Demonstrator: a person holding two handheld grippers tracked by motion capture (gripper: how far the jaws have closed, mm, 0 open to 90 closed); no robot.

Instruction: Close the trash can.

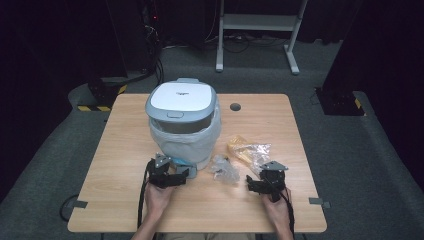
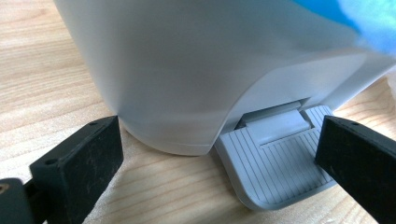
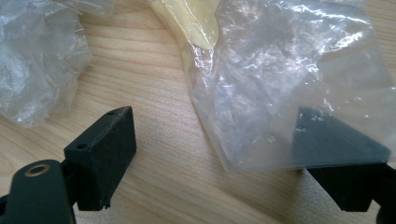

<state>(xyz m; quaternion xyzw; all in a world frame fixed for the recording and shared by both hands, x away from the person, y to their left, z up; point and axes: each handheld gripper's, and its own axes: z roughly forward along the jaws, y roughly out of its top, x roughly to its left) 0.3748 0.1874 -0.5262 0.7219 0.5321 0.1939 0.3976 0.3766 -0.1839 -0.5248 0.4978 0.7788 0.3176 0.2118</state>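
**Both grippers low on the table, jaws spread, nothing held**

The fingers of the left gripper stand wide apart and hold nothing; in the left gripper view they frame the base of the white plastic pedal bin, with the bin's grey ribbed foot pedal lying flat on the wood between them, nearer the jaw at the right of that view; neither jaw touches the pedal or the bin wall. The right gripper is likewise spread wide; one of its fingers rests over bare wood, while the other sits under the near corner of a clear crinkled plastic bag with a pale yellow piece inside, showing dimly through the film; whether it touches the film I cannot tell. A second crumpled clear plastic wrapper lies at the left of the right gripper view, apart from the jaws. In the high view the bin stands at the middle of the light wooden table, its white and grey lid closed and a white liner bag folded over its rim; the two plastic pieces lie just right of the bin, between it and the right gripper; both hands come in from the near edge.
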